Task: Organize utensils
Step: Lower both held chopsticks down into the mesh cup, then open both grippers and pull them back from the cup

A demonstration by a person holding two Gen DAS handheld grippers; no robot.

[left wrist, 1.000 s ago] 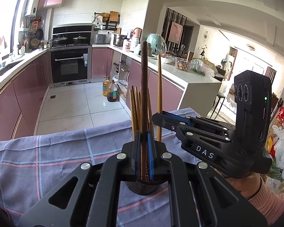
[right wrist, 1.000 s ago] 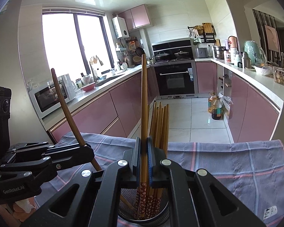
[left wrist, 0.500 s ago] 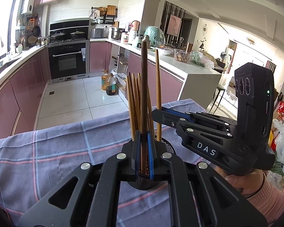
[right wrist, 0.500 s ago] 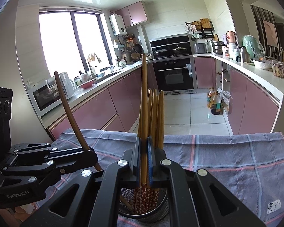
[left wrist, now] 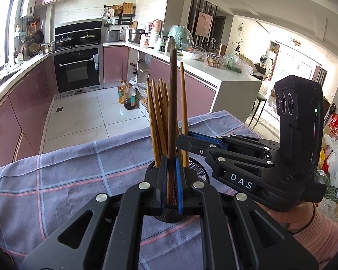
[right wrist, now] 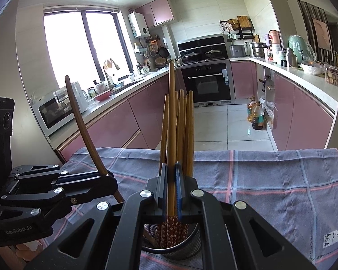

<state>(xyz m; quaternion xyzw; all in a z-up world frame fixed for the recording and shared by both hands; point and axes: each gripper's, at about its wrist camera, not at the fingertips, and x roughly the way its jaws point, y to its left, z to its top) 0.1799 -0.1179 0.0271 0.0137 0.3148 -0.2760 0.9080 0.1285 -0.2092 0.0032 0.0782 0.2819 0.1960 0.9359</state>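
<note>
My left gripper [left wrist: 171,164] is shut on a dark brown chopstick [left wrist: 172,112] that stands upright, its lower end down in the black mesh holder [left wrist: 199,171]. My right gripper [right wrist: 171,171] is shut on a light wooden chopstick [right wrist: 171,112] whose red patterned end reaches into the same holder [right wrist: 187,245]. Several light chopsticks [right wrist: 187,123] stand in the holder. In the right wrist view the left gripper [right wrist: 108,178] comes in from the left with the dark chopstick [right wrist: 78,117] slanting up. In the left wrist view the right gripper [left wrist: 183,138] enters from the right, clamping its light chopstick [left wrist: 183,103].
A purple-blue checked cloth [left wrist: 67,180] covers the table under the holder. Beyond the table's far edge lie the tiled kitchen floor [right wrist: 225,123], pink cabinets and oil bottles [left wrist: 127,99]. A hand in a pink sleeve [left wrist: 322,231] holds the right gripper.
Both grippers have tipped slightly, so the holder and its chopsticks sit a little higher in both views. Both grips are unchanged.
</note>
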